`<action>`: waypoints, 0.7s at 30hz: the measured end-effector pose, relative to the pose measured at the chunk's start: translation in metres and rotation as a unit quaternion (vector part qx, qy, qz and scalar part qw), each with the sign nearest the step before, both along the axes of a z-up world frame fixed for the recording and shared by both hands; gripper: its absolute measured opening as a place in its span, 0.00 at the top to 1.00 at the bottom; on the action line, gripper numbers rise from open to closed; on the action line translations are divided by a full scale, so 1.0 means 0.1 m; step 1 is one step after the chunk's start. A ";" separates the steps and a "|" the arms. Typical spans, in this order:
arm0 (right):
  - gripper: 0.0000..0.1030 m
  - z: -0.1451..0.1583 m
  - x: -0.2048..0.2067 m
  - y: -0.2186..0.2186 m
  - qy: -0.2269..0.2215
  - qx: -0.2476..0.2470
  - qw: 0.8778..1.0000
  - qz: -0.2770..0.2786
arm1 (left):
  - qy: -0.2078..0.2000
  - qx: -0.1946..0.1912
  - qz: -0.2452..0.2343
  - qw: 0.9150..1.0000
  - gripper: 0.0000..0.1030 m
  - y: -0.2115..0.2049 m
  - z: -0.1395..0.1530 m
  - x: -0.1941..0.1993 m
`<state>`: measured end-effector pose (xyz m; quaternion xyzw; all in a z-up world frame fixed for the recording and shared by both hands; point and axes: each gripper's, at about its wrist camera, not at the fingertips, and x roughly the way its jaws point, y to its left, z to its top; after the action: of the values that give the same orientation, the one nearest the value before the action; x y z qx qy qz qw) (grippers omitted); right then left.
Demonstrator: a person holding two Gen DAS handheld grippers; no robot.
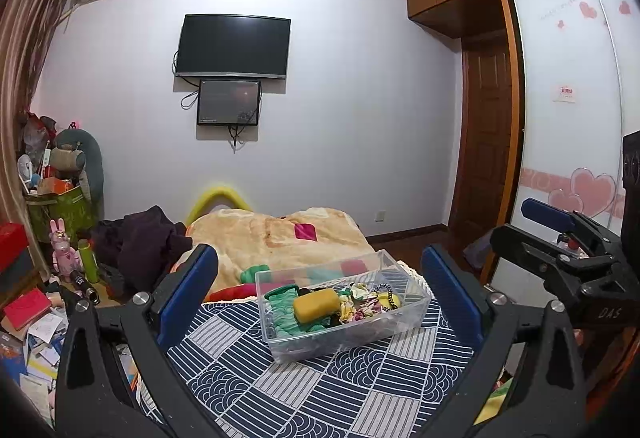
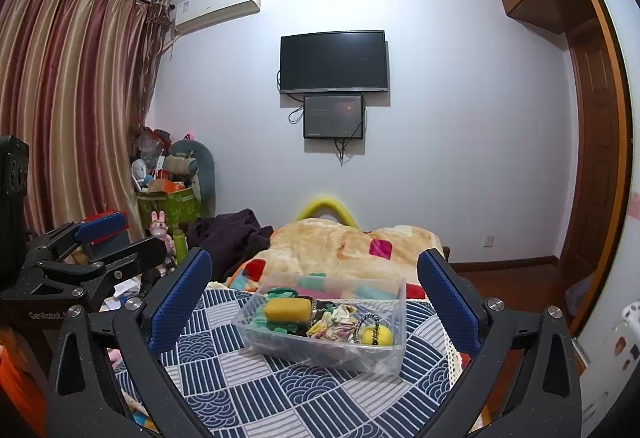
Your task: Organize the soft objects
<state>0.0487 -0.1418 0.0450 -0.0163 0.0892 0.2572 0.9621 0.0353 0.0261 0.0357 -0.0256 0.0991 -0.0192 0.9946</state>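
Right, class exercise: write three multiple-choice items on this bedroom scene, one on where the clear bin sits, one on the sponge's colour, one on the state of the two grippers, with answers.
1. Where is the clear bin?
A. on the floor
B. on the patterned cloth
C. on a shelf

2. What colour is the sponge?
A. yellow
B. blue
C. white

3. How are the left gripper and right gripper?
A. both shut
B. one holding the sponge
C. both open, empty

Answers: B, the bin rests on the cloth; A, the sponge is yellow; C, both pairs of fingers stand wide apart, holding nothing.
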 end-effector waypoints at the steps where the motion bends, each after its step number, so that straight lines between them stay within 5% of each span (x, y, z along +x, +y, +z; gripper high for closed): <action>1: 0.00 0.00 -0.01 0.00 -0.001 0.000 1.000 0.000 | 0.000 0.000 0.000 1.000 0.00 0.00 0.00 0.00; 21: 0.00 0.02 -0.05 -0.05 -0.004 -0.003 1.000 -0.003 | -0.002 0.010 0.004 1.000 0.00 -0.04 0.00 -0.02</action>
<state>0.0441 -0.1465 0.0471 -0.0201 0.0861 0.2541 0.9631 0.0332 0.0222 0.0353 -0.0161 0.0973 -0.0144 0.9950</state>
